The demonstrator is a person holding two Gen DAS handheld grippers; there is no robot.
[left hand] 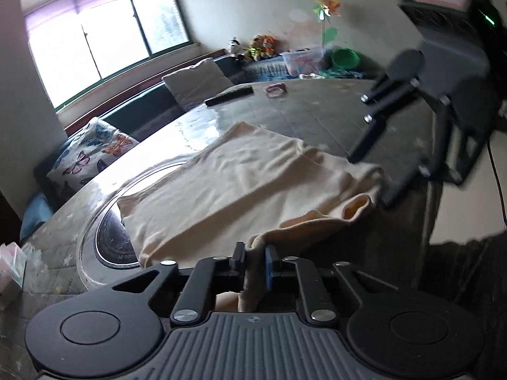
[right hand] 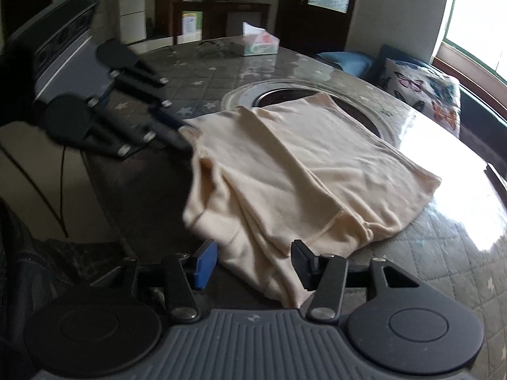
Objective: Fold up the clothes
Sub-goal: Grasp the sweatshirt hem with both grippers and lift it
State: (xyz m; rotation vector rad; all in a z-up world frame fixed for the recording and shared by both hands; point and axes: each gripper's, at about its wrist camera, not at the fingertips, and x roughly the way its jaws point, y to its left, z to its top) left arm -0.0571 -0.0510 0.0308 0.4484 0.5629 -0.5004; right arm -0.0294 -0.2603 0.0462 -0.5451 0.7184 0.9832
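A cream shirt (left hand: 247,171) (right hand: 301,164) lies partly folded on a round table (left hand: 317,110) (right hand: 190,72) with a star-patterned cover. In the left wrist view my left gripper (left hand: 255,259) is shut on a bunched fold at the shirt's near edge. In the right wrist view the left gripper (right hand: 182,136) pinches the shirt's left corner. My right gripper (right hand: 255,262) is open; the shirt's near edge lies between its jaws, and the pads stand apart from the cloth. From the left wrist view the right gripper (left hand: 369,180) hovers over the shirt's sleeve end, blurred.
A round dark inset (left hand: 111,240) (right hand: 279,95) in the table's middle lies partly under the shirt. A tissue box (right hand: 259,44), a dark remote (left hand: 229,95) and a pink object (left hand: 275,90) sit near the table's edges. A butterfly cushion (left hand: 92,155) (right hand: 424,91) rests on the bench beyond.
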